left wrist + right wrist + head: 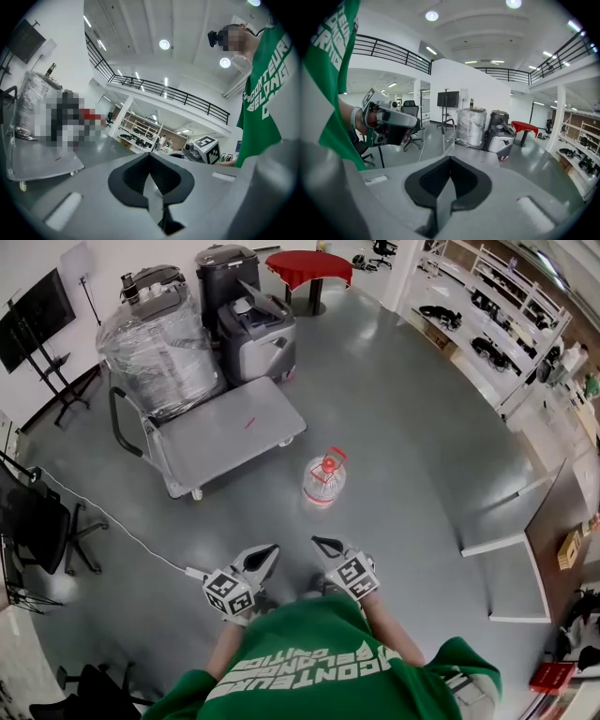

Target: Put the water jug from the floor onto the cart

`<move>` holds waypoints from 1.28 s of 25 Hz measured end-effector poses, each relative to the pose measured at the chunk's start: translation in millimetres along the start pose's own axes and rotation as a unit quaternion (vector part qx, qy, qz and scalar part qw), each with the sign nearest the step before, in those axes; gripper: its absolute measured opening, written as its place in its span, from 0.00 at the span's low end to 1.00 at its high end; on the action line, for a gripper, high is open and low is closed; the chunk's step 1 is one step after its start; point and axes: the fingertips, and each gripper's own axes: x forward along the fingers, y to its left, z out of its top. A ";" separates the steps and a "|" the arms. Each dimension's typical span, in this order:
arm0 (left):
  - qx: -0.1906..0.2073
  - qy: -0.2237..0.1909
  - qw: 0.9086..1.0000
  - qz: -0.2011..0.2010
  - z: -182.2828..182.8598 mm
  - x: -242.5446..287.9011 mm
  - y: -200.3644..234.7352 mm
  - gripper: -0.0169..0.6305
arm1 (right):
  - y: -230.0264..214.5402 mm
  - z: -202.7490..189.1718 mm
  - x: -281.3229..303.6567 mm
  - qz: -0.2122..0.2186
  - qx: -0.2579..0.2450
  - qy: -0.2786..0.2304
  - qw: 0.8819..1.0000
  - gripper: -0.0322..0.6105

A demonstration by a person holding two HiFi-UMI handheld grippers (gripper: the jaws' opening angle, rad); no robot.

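Observation:
A clear water jug (324, 481) with a red cap and red handle stands upright on the grey floor, just right of the flat grey cart (230, 432). The cart's deck is bare at its near end; its black push handle (116, 418) is at the left. Both grippers are held close to the person's chest, well short of the jug. My left gripper (270, 552) (150, 157) is shut and empty. My right gripper (322, 543) (450, 160) is shut too, with nothing in it. The cart (476, 154) shows ahead in the right gripper view; the jug does not.
A shrink-wrapped load (159, 348) and dark machines (251, 324) stand behind the cart. A red table (309, 268) is at the back, shelving (497, 320) along the right, white panels (511, 563) at the near right. Office chairs (42, 521) and a floor cable (112, 531) lie left.

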 end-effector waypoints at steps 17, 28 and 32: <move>0.012 0.036 0.999 -0.032 -5.3 112.9 -18.8 0.04 | -104.1 -52.1 -37.8 -0.034 0.044 0.000 0.998 0.04; 0.010 0.042 0.999 -0.033 -13.3 148.1 -33.0 0.04 | -135.8 -69.1 -48.9 -0.029 0.050 -0.001 0.998 0.04; 0.007 0.048 0.998 -0.030 -19.2 149.2 -33.6 0.04 | -135.0 -71.7 -45.2 -0.022 0.052 0.001 0.998 0.04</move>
